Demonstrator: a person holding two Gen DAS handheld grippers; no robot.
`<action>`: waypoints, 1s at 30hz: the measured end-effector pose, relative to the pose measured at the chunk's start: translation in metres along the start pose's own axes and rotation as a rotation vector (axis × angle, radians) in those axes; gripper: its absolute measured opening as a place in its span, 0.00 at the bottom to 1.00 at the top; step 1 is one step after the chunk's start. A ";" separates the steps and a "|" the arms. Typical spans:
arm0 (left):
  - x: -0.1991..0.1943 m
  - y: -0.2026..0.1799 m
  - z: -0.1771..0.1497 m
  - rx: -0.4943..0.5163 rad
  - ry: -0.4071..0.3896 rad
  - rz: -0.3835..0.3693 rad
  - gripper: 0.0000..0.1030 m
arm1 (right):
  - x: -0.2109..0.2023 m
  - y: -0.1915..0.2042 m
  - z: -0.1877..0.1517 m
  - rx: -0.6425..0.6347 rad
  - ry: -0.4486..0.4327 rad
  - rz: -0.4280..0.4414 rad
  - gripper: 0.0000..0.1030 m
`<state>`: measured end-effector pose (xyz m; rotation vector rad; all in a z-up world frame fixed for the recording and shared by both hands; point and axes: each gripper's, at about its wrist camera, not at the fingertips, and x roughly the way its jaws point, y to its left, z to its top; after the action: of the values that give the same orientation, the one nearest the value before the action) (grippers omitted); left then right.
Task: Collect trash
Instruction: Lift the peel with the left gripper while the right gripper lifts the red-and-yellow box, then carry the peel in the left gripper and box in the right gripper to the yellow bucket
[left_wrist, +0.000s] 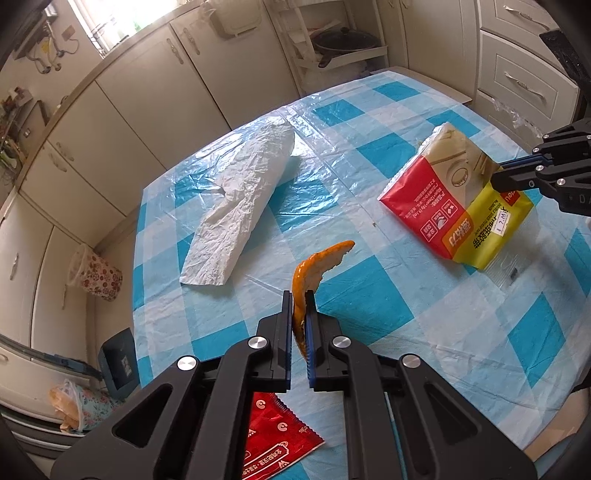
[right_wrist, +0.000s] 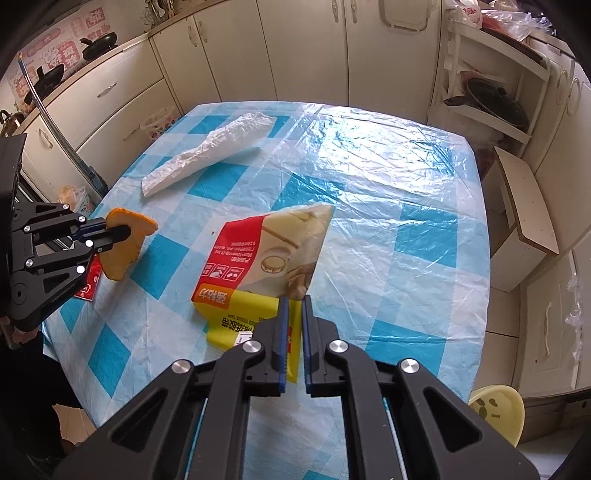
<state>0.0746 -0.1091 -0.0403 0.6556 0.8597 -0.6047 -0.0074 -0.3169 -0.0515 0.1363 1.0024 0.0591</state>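
My left gripper (left_wrist: 300, 293) is shut on an orange peel (left_wrist: 317, 266), which curls up and forward above the checked tablecloth; from the right wrist the same gripper (right_wrist: 125, 232) and peel (right_wrist: 123, 254) show at the left. My right gripper (right_wrist: 292, 300) is shut on the yellow end of a red, yellow and cream wrapper (right_wrist: 258, 251), lifted off the table. In the left wrist view that wrapper (left_wrist: 443, 192) hangs from the right gripper (left_wrist: 496, 175) at the right edge. A crumpled white plastic bag (left_wrist: 240, 206) lies flat at the table's far left.
A red sachet (left_wrist: 273, 439) lies on the table under my left gripper. The blue-and-white checked table (right_wrist: 388, 229) has a clear plastic cover. Cream cabinets ring the room. A patterned bin (left_wrist: 96, 277) stands on the floor at left, a yellow stool (right_wrist: 498, 410) at right.
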 end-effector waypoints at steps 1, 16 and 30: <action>-0.002 0.000 0.001 -0.004 -0.008 -0.003 0.06 | -0.002 -0.002 0.000 0.004 -0.005 -0.001 0.07; -0.038 -0.054 0.022 0.043 -0.118 0.006 0.06 | -0.046 -0.065 -0.025 0.093 -0.067 -0.064 0.07; -0.070 -0.158 0.035 0.124 -0.203 -0.101 0.06 | -0.103 -0.164 -0.076 0.291 -0.151 -0.146 0.07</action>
<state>-0.0570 -0.2222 -0.0085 0.6527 0.6720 -0.8059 -0.1295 -0.4842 -0.0287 0.3285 0.8633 -0.2287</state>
